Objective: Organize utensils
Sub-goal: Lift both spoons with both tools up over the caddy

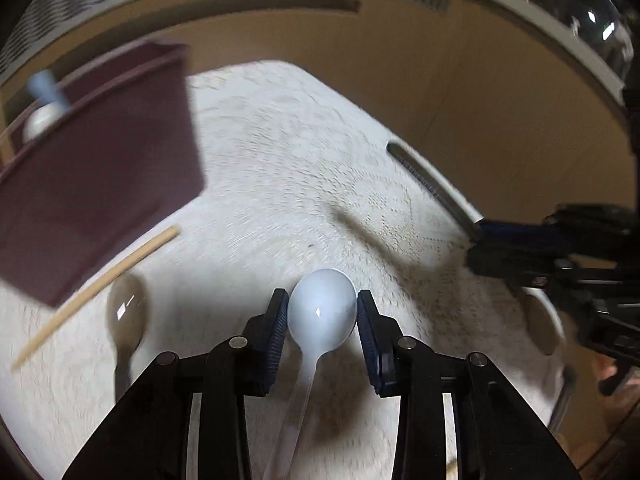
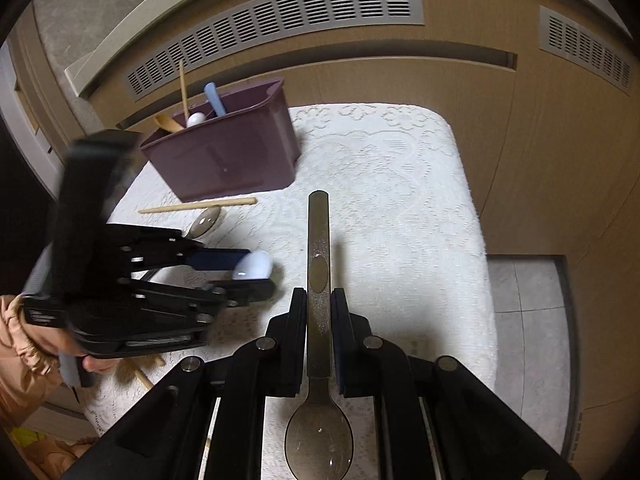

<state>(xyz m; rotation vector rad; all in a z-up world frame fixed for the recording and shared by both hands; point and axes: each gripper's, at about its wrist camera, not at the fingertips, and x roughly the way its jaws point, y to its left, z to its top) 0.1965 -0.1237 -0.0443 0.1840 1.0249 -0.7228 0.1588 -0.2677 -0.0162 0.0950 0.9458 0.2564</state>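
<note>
White plastic spoon (image 1: 322, 312) sits pinched between left gripper (image 1: 322, 304) fingers; right gripper (image 2: 319, 304) clamps a metal spoon (image 2: 319, 320). Next, both need carrying to the purple bin (image 2: 224, 152).

Colours and patterns on my table

My left gripper (image 1: 322, 312): black, dark blue pads, around a pale white-blue spoon (image 1: 321, 312). My right gripper (image 2: 319, 320): black, on a dull grey metal spoon (image 2: 319, 280). Maroon bin (image 2: 236, 160); tan wooden chopstick (image 2: 198, 205); white lace-patterned cloth (image 2: 400, 200); beige wood-grain cabinet (image 2: 540, 140).
</note>
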